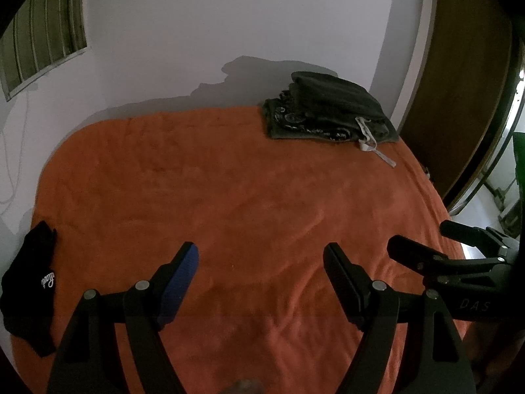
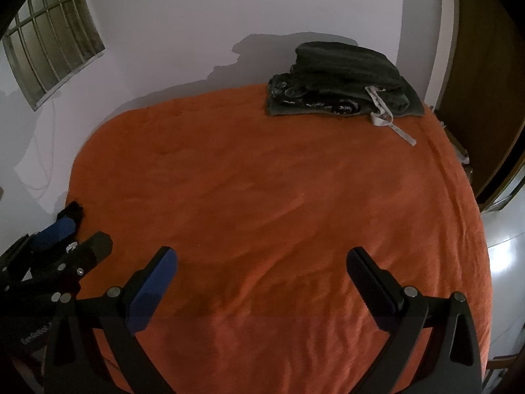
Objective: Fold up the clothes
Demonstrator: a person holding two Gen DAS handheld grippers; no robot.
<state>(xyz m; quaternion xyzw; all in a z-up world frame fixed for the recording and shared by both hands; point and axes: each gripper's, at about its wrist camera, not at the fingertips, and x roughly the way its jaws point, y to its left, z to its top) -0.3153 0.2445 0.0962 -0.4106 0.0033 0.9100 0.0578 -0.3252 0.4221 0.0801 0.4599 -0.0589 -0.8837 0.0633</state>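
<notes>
Folded dark clothes (image 1: 328, 111), stacked at far right corner of orange-covered bed (image 1: 229, 197), white drawstring (image 1: 374, 147) trailing nearward. Black garment (image 1: 29, 289) with white script, crumpled at near left edge. Left gripper (image 1: 261, 262) and right gripper (image 2: 262, 262) wide open, empty, above near bedspread.

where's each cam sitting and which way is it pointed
Left wrist: on the left gripper, aimed down across the orange bed cover; its own open fingers show, the right gripper at the right edge.
Right wrist: on the right gripper, same downward aim; its own open fingers show, the left gripper at the left edge.
Shared: bed cover, folded dark pile by the far wall, black garment at the left edge, barred window.
</notes>
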